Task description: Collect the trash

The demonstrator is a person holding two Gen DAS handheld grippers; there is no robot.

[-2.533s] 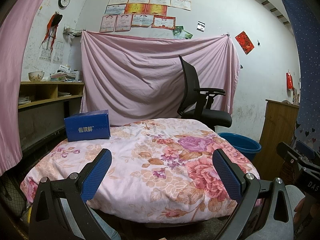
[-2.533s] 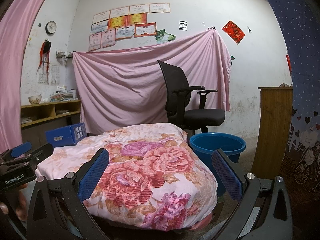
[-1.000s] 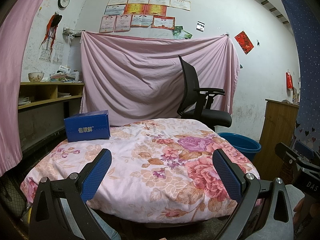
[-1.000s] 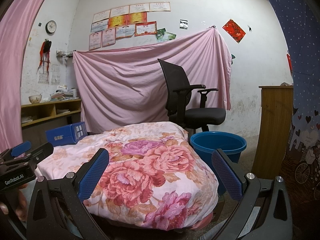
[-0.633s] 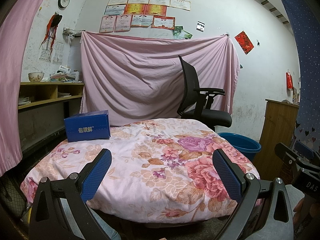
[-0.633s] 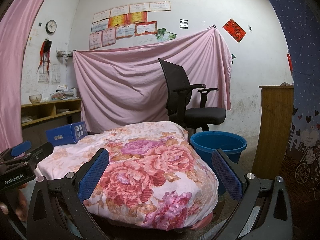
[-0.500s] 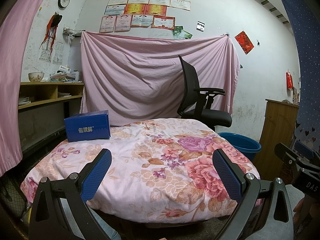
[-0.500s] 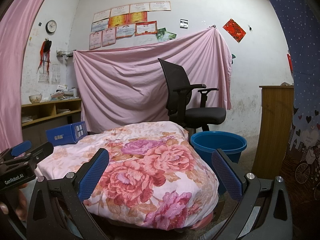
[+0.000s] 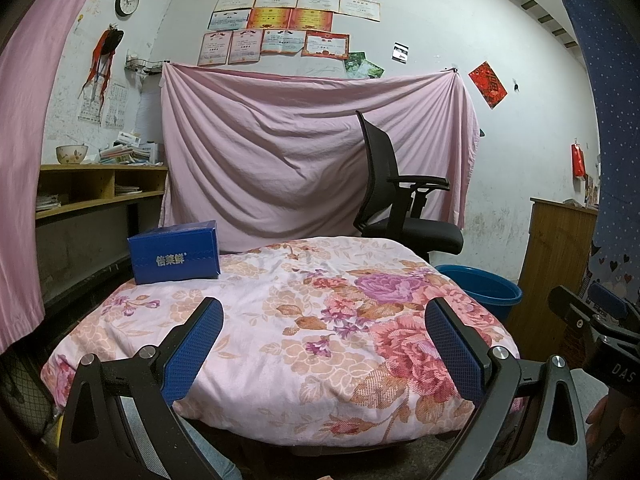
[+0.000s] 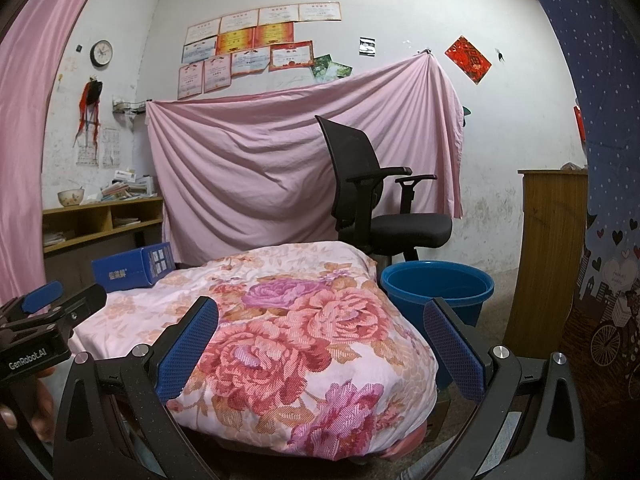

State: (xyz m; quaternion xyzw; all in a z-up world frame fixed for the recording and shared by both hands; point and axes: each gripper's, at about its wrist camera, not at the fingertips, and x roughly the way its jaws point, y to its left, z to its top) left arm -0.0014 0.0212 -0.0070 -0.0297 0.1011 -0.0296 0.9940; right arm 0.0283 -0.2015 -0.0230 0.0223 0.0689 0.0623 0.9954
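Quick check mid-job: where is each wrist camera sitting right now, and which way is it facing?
Left wrist: low at the near edge, facing the floral-covered table; open left gripper in front, right gripper at the frame's right.
Right wrist: further right, facing the blue tub; open, left gripper at its left.
Shared: blue box, office chair.

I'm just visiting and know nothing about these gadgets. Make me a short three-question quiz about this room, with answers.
1. True or false: the left gripper is holding something.
2. What lies on the flowered quilt: A) blue box, B) bowl, C) clock?
3. Which container stands on the floor beside the quilt, below the office chair?

Key
1. False; it and the right gripper are open and empty.
2. A.
3. The blue bucket.
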